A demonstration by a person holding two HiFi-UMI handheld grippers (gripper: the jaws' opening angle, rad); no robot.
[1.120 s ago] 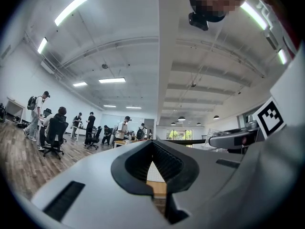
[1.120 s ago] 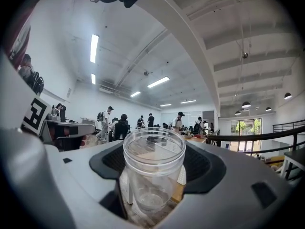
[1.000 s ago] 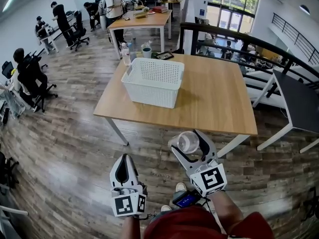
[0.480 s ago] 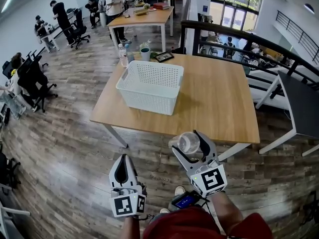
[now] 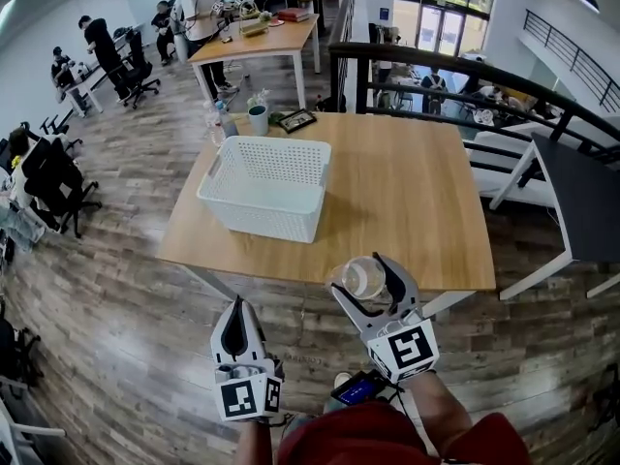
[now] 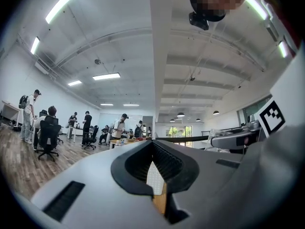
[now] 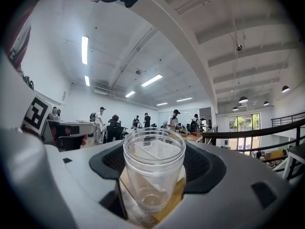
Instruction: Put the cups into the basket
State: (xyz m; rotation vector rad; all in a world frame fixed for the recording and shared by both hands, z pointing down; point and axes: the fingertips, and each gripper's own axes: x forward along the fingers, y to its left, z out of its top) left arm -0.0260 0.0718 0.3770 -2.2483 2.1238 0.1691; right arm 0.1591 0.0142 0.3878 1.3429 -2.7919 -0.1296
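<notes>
Grip status, right side: my right gripper (image 5: 359,275) has its fingers closed on a clear plastic cup (image 5: 364,277). The right gripper view shows the cup (image 7: 153,170) upright, mouth up and empty, seated between the two black finger pads. The cup is held in the air and is not in the basket. In the head view it lines up with the near edge of the counter (image 5: 417,201).

Left side: my left gripper (image 5: 237,308) is held lower and nearer my body, over the wooden floor (image 5: 107,289). Its fingers are drawn together on nothing. In the left gripper view only a narrow slit remains between them.

Counter contents: a white perforated basket (image 5: 254,209) stands on the left half of the counter, well apart from the cup. I cannot see its whole floor, and no cup shows inside it. Behind the basket, at the far left corner, stands a green mug (image 5: 258,120) with a dark flat item (image 5: 295,120) just beside it.

Further back: a second wooden table (image 5: 254,39), several people standing or seated at desks, and a dark railing (image 5: 436,58) behind the counter.
</notes>
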